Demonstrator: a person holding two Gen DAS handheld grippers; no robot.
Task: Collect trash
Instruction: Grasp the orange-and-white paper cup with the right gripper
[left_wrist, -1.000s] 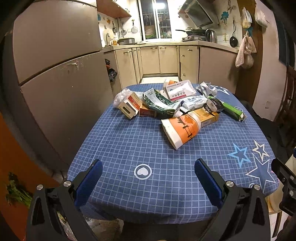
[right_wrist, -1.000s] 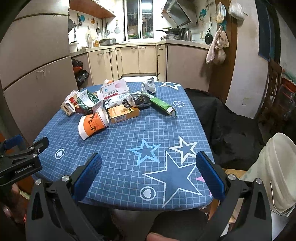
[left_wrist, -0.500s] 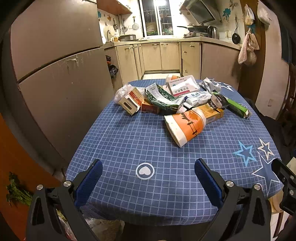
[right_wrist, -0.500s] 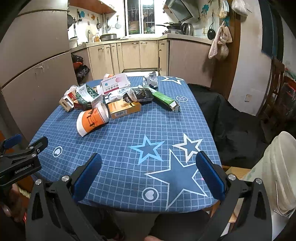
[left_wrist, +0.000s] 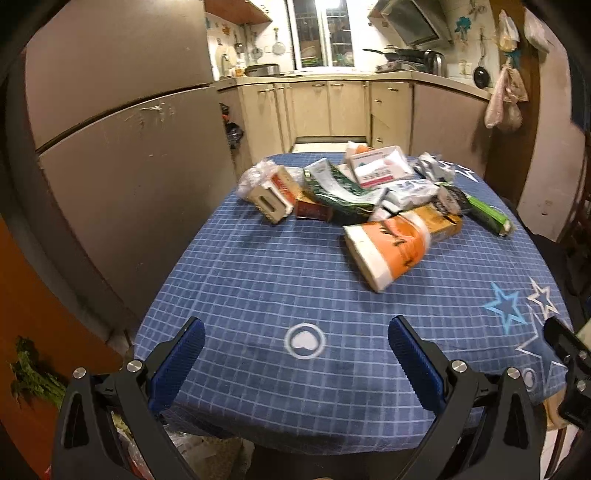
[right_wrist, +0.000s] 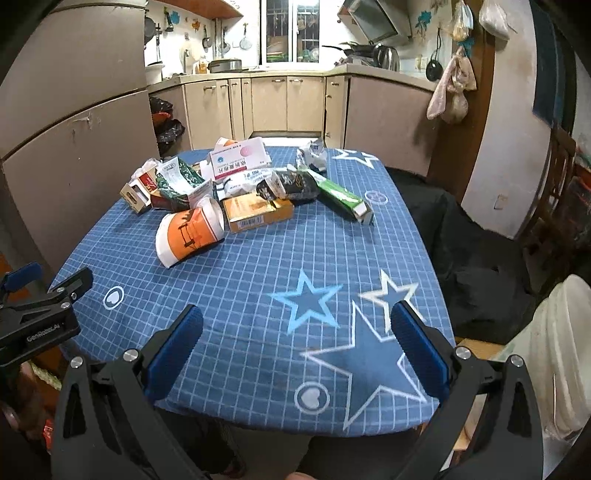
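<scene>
A heap of trash lies on the far half of a blue checked tablecloth (left_wrist: 258, 280): an orange and white paper cup (left_wrist: 388, 251) on its side, an orange box (right_wrist: 258, 214), a green carton (right_wrist: 343, 197), a white and pink medicine box (right_wrist: 238, 157), a small cut-out box (left_wrist: 269, 201) and crumpled wrappers. My left gripper (left_wrist: 295, 354) is open and empty over the table's near edge. My right gripper (right_wrist: 299, 347) is open and empty over the near right part of the cloth (right_wrist: 325, 258). The cup also shows in the right wrist view (right_wrist: 190, 236).
A tall brown fridge (left_wrist: 122, 147) stands close to the table's left side. Kitchen cabinets (left_wrist: 332, 107) run along the back. A dark covered chair (right_wrist: 461, 240) and a white bucket (right_wrist: 554, 350) stand to the table's right. Green vegetables (left_wrist: 33, 376) lie on the floor at left.
Both grippers have moved a little forward toward the table, so the trash heap appears slightly nearer. Both stay open and empty.
</scene>
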